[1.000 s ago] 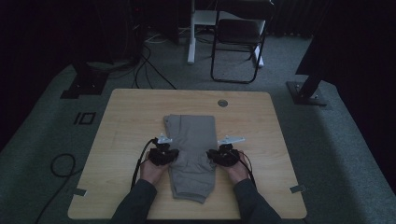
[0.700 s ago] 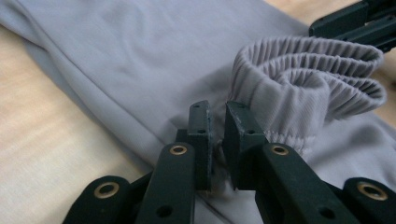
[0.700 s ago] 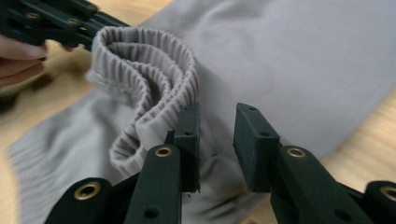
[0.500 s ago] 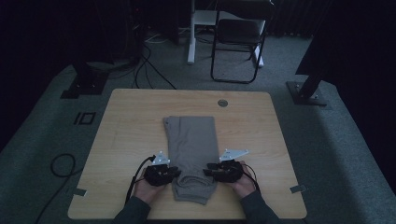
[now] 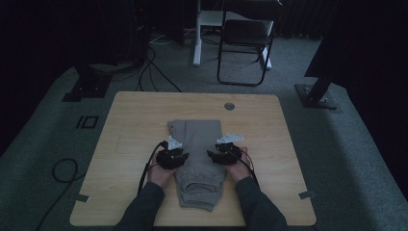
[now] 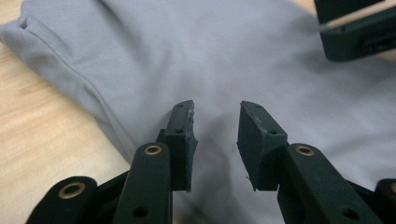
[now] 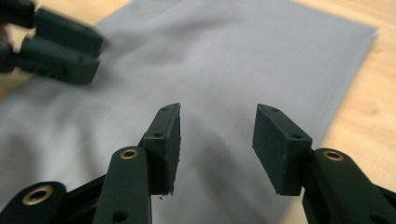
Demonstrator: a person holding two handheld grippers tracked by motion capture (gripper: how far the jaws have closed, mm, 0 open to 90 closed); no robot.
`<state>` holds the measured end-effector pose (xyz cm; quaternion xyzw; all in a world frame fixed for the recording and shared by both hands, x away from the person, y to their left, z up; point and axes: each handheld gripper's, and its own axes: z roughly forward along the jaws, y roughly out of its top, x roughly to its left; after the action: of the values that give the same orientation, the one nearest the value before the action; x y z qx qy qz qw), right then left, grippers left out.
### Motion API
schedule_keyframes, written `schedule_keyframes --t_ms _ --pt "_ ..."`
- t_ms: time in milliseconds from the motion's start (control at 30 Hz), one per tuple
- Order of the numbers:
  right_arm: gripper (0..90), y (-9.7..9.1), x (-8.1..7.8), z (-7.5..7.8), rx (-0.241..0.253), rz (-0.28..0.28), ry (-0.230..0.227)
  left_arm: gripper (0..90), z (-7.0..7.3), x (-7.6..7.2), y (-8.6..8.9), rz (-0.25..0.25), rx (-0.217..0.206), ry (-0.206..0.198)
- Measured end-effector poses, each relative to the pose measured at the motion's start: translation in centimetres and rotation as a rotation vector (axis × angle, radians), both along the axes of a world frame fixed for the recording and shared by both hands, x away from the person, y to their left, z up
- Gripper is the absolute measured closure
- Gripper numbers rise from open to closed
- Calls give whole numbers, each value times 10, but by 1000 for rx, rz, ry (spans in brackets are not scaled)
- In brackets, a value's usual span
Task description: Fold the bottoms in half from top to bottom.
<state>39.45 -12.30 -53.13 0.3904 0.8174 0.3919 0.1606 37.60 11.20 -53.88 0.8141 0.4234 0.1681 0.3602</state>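
While the room beyond lies dark, the lit items read as follows.

Table: pale wood-grain top, rounded corners, a small round metal grommet near the far edge.

Garment: grey knit cloth, folded into a long strip lying down the middle of the table, its near end reaching close to the near edge. Smooth, matte, softly rippled; a stitched seam runs along one folded edge in the left gripper view. What kind of garment it is cannot be told.

Left gripper: black plastic, ribbed rectangular pads, brass rivets; jaws parted with grey cloth showing in the gap, holding nothing. Sits at the strip's left edge in the high view.

Right gripper: same build, jaws spread wider, nothing between them; sits over the strip's right edge.

Sleeves: dark, cut off at the bottom border.

Background: folding chair and floor cables, dim, detail hard to make out.
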Motion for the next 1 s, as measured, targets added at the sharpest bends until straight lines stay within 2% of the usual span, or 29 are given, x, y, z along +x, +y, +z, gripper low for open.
schedule_keyframes --t_ms 133,267,400,500,700,900,1000 --pt "512 9 26 -6 -38 -52 0 660 -7 8 -5 13 40 1" --pt "503 11 36 -18 -66 -73 30 667 -9 7 -3 18 30 1" --pt "501 9 27 -20 -56 -61 13 684 -11 -1 1 24 1 4" --pt "501 8 18 -20 -61 -42 12 685 -12 -13 3 23 -9 6" --pt "502 6 -5 -21 -57 -16 2 685 -13 -40 7 -9 -24 7" --pt "502 6 -25 -22 -56 -4 -2 684 -14 -61 9 -15 -47 11" --pt "502 5 -34 -22 -60 11 -2 676 -13 -71 9 -40 -45 16"
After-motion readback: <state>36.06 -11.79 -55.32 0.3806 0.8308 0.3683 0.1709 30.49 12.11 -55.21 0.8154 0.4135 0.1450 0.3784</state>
